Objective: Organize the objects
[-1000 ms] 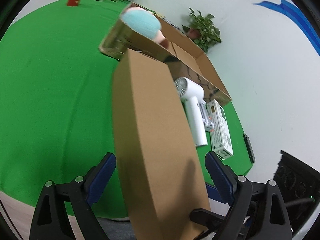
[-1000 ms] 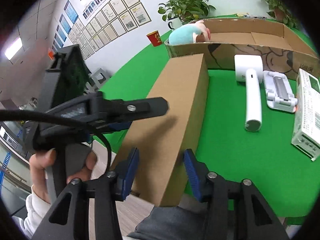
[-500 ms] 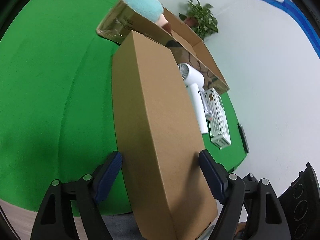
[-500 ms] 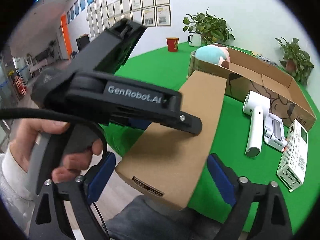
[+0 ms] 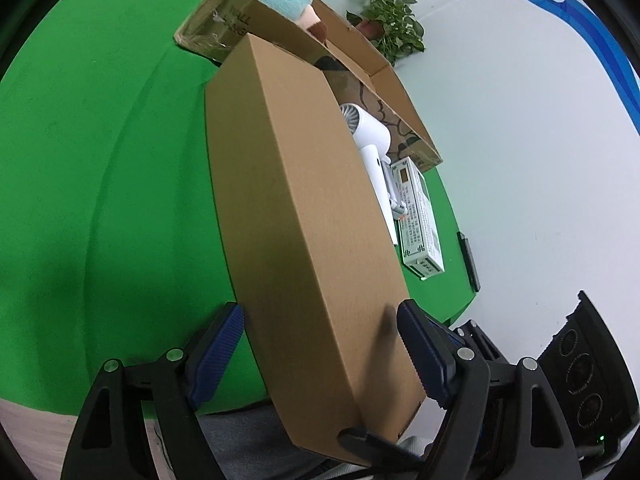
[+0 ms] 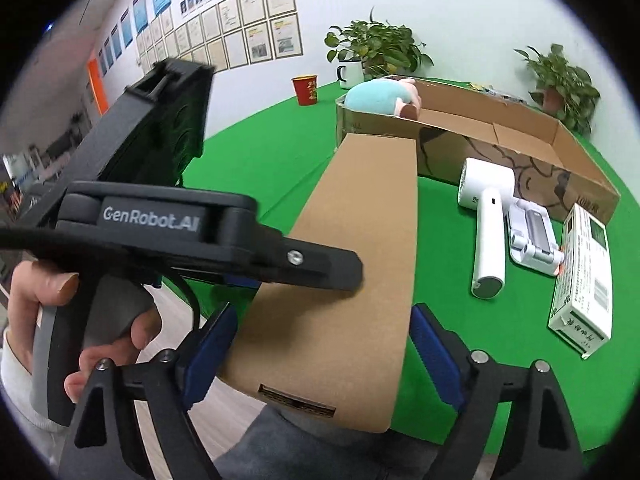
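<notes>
A long closed brown cardboard box (image 5: 304,220) lies on the green table, its near end over the table's front edge; it also shows in the right wrist view (image 6: 352,264). My left gripper (image 5: 320,356) straddles its near end, blue pads touching both sides. My right gripper (image 6: 320,352) straddles the same end, pads at both sides. The left gripper's body (image 6: 160,220) rests over the box top in the right wrist view. A white hair dryer (image 6: 486,220), a white folding stand (image 6: 534,236) and a white carton (image 6: 584,276) lie to the right.
A large open cardboard tray (image 6: 500,136) stands behind, with a teal plush toy (image 6: 380,96) in its left end. A red cup (image 6: 306,90), a white mug (image 6: 350,74) and potted plants (image 6: 560,80) stand at the far edge. A black remote (image 5: 468,256) lies near the right edge.
Both grippers have closed in on the box's near end. The right gripper opened wider and turned to straddle the box across its width. The left pads moved in against its sides.
</notes>
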`<state>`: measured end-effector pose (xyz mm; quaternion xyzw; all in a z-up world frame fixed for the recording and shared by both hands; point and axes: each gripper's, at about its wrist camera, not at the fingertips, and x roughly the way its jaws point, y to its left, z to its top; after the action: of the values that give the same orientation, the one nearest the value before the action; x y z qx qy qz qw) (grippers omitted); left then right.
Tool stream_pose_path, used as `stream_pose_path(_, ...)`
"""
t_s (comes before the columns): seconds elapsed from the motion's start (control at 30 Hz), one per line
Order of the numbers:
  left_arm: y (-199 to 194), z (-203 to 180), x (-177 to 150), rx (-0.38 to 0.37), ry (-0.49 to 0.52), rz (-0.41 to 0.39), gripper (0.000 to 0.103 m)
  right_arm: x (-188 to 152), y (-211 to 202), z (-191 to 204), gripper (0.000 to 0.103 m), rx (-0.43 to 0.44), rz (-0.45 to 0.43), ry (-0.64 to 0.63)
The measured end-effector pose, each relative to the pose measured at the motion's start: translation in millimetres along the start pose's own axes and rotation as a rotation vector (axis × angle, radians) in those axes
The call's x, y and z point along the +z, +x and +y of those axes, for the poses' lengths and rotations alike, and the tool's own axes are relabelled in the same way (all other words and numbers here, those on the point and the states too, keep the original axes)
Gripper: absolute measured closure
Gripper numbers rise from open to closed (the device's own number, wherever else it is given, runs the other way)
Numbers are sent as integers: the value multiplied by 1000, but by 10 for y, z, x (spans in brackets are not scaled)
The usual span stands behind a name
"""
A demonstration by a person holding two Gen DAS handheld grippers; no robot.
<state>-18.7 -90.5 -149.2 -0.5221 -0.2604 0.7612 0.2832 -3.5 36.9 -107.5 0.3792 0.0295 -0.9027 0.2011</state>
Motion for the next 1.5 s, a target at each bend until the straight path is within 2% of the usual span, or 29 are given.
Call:
stream_pose_path(0.07,-60,27,5,9,-14,-21,26,11,-27,-77,23,35,-10,58)
stream_pose_path(0.1,-94,49,8,15,-22,-30,26,22,-33,-129,52,47,-18,84)
stream_pose_path(0.13,-131,78,5,20,-28,-34,26,33,-46,-197,65,95,-18,121)
stream_pose_path(0.17,-160,115,4,24,-41,-40,26,44,-10,-295,66,170,8,180)
stream_pose_path(0.2,-177,148,0,24,-53,-43,26,53,24,-357,66,203,20,211)
stream_pose_path(0.27,-189,206,-15,20,-70,-41,26,57,33,-385,65,214,19,220)
stream_pose_path(0.3,-196,222,-21,10,-73,-47,26,58,23,-373,61,208,19,218)
stream_pose_path(0.4,-187,221,-36,-1,-70,-47,26,63,-10,-243,21,200,16,160)
stream_pose_path(0.5,-138,170,-32,-1,-48,-39,26,40,-80,-5,19,135,-14,30)
stream_pose_path(0.57,-76,121,-21,-13,-39,-24,25,3,-75,139,14,64,-20,-62)
stream_pose_path(0.73,21,28,-3,-76,-21,5,25,-56,0,124,12,-67,-8,-96)
stream_pose_path(0.8,59,8,2,-88,-18,14,25,-56,36,72,14,-87,-8,-95)
stream_pose_path(0.93,118,-14,14,-84,-20,13,25,-47,6,-40,15,-53,-18,-45)
stream_pose_path(1.0,107,2,16,-61,-22,-1,25,-6,4,-141,15,-5,-20,23)
stream_pose_path(1.03,88,7,15,-45,-14,-10,25,16,9,-206,15,30,-21,70)
stream_pose_path(1.17,-21,72,0,-74,-32,-32,20,22,14,-427,15,217,-5,238)
stream_pose_path(1.27,-71,84,-1,-67,-36,-54,19,5,60,-477,15,327,16,304)
stream_pose_path(1.3,-90,66,2,-53,-26,-67,22,2,80,-481,15,360,25,318)
stream_pose_path(1.33,-126,53,-4,-44,-18,-78,29,1,98,-476,15,382,32,324)
stream_pose_path(1.4,-187,3,12,-34,-1,-104,39,3,103,-458,15,397,30,320)
stream_pose_path(1.5,-268,-50,38,-1,12,-125,40,-2,165,-516,13,456,64,363)
